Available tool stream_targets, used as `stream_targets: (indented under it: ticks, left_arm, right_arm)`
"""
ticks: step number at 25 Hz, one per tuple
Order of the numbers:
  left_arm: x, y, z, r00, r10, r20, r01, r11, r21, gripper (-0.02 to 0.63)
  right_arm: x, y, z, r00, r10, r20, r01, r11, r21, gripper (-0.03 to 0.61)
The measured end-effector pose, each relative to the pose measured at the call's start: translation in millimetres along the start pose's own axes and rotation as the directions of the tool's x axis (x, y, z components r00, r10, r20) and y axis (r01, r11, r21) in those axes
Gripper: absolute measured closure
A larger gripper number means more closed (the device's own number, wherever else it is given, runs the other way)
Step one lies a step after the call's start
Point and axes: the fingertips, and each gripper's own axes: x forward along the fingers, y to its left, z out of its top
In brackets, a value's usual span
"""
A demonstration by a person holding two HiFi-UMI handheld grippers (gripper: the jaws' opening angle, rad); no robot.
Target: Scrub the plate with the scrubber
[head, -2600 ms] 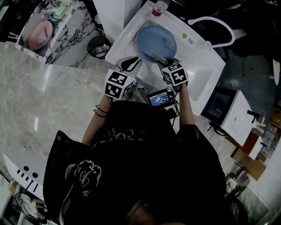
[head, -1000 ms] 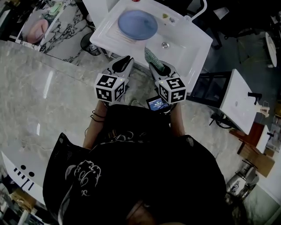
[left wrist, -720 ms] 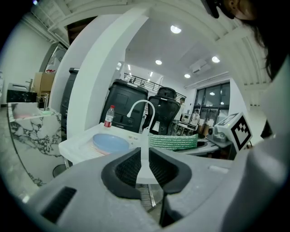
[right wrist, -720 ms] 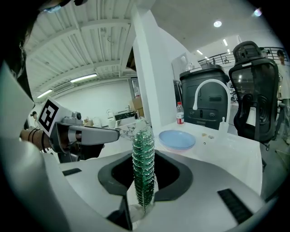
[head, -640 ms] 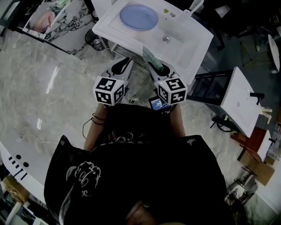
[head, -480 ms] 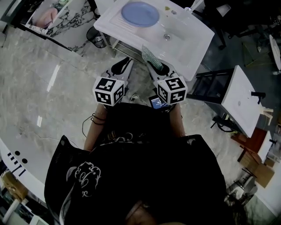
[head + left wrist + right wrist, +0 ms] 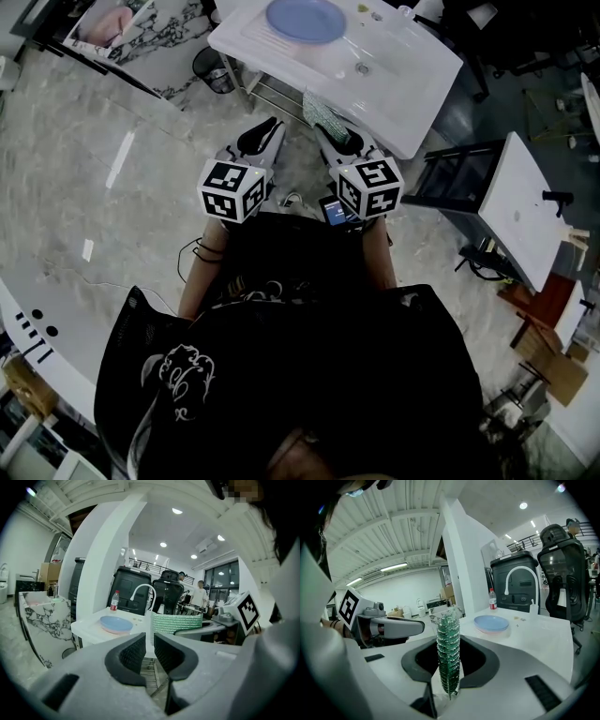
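The blue plate (image 7: 306, 19) lies on the left part of the white sink unit (image 7: 412, 84), well ahead of both grippers. My right gripper (image 7: 330, 127) is shut on the green mesh scrubber (image 7: 322, 112), which stands upright between its jaws (image 7: 448, 658). It hovers just short of the sink's front edge. My left gripper (image 7: 262, 133) hangs beside it over the floor, jaws together and holding nothing (image 7: 151, 651). Both gripper views show the plate (image 7: 116, 624) (image 7: 491, 622) far off.
A curved white faucet (image 7: 520, 581) and a red-capped bottle (image 7: 492, 599) stand at the sink's back. A marble counter (image 7: 122, 28) and a black bin (image 7: 214, 67) lie left of the sink. A black stand (image 7: 450, 187) and white table (image 7: 530, 216) are right.
Both grippers have drawn back from the plate and off the sink, with the scrubber still in the right one. The sink and plate now sit farther up the head view.
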Motion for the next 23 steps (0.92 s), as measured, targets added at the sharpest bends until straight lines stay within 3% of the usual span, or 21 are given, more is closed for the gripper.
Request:
stream_targets:
  ticks: [23]
  left_arm:
    - [-5,-10,8,1.000,0.000,0.009,-0.001,0.999,0.048,0.554]
  right_arm:
    - [-11,-4,5,0.999,-0.016,0.036,0.016,1.000,-0.003,0.488]
